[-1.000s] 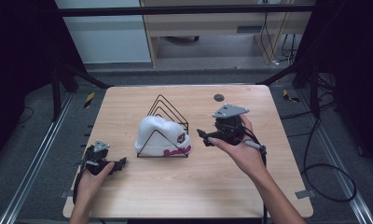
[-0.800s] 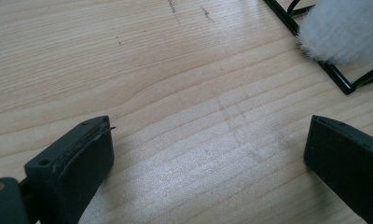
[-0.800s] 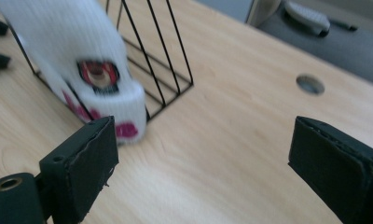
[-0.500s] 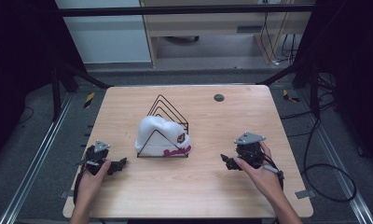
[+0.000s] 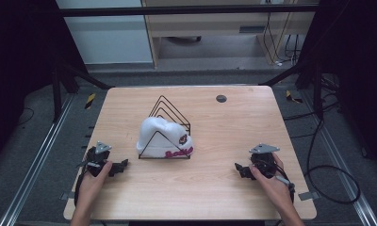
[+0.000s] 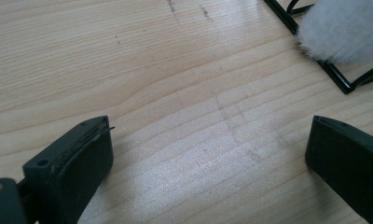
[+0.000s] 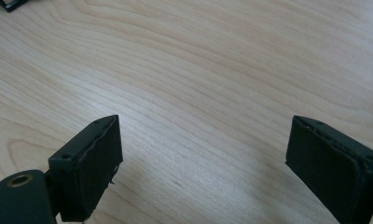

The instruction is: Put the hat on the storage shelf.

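High view, white hat (image 5: 164,136) on rack (image 5: 170,113), btwn hand-held grippers, apart.

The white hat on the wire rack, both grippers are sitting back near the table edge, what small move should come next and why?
Probably none toward the white hat: it already sits draped over the black wire rack, and both the left gripper and right gripper are open and holding nothing, resting low apart from it. If anything, lift both clear.

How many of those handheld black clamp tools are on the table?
2. The left black two-jaw gripper sits near the wooden table's front left, held by the person's left hand; the right black two-jaw gripper sits front right, in the right hand.
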`<state>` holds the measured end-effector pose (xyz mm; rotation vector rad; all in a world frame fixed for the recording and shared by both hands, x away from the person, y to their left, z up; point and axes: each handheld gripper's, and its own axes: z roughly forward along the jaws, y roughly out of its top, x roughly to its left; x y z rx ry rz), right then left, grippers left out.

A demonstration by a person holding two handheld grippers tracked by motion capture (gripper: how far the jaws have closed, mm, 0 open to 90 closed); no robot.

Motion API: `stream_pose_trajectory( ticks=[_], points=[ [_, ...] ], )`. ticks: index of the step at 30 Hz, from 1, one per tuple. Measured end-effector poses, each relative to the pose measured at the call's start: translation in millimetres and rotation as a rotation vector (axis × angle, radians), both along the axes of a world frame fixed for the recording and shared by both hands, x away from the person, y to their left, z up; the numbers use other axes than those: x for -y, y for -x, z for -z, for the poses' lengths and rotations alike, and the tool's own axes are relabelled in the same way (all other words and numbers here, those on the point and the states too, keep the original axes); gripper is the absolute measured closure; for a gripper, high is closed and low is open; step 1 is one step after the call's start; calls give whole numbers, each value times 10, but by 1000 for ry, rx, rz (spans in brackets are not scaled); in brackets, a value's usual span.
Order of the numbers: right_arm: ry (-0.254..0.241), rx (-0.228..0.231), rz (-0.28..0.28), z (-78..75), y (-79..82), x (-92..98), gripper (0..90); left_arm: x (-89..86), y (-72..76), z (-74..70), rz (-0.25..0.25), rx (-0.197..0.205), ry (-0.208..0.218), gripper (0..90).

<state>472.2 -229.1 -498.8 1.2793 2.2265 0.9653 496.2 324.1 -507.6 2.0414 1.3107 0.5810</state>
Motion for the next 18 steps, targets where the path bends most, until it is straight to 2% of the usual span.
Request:
stream_pose_trajectory(
  ticks=[4,6,12,18],
  points=[
    [-9,-8,28,87,2,38,107,0,0,0,1,0,0,0],
    [-13,15,49,131,6,47,104,0,0,0,1,-1,1,0],
    [-1,10,82,133,-5,8,77,-1,1,0,3,-2,-1,0],
    [-4,9,141,133,11,-41,73,0,3,1,2,-1,0,0]
  ],
)
